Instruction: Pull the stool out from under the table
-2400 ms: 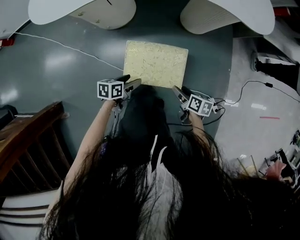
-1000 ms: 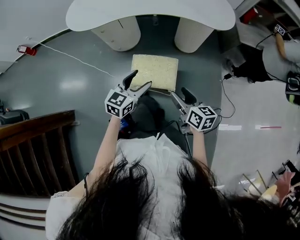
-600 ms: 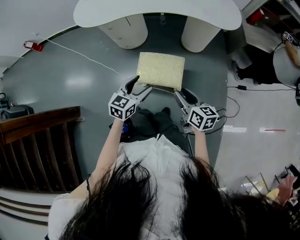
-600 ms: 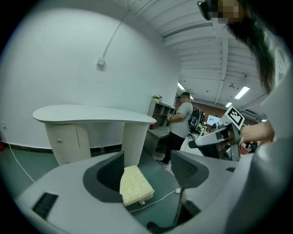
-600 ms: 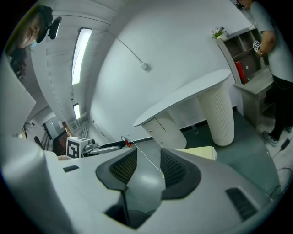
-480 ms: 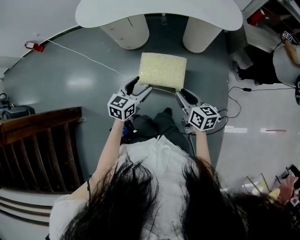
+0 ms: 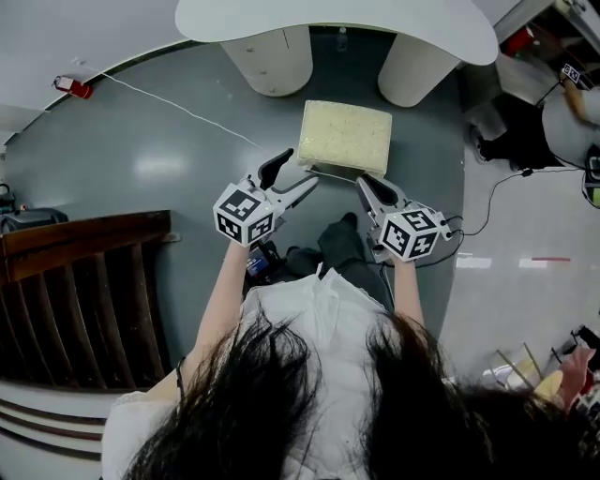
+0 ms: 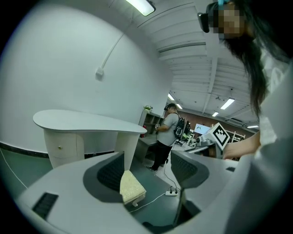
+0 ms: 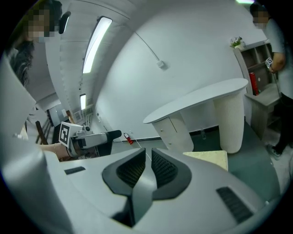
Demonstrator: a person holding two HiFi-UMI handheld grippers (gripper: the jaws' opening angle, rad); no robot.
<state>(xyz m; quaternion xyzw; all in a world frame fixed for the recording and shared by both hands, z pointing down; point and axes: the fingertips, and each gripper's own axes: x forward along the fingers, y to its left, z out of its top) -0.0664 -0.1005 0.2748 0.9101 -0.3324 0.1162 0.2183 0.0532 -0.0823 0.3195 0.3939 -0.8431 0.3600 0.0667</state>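
Your right claw [image 7: 366, 182] has pinched shut on nothing since before; left claw [image 7: 297, 169] gapes wide, stool [image 7: 345, 139] just ahead.

Head view looks steeply down from overhead; both gripper views look level from low, sharing the square pale-yellow cushioned stool [image 7: 345, 138] at twelve o'clock.

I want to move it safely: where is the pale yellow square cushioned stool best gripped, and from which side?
Probably its near edge, from the person's side: the pale yellow square stool has a flat slab seat, that edge faces the person, and the legs of the white table stand behind it.
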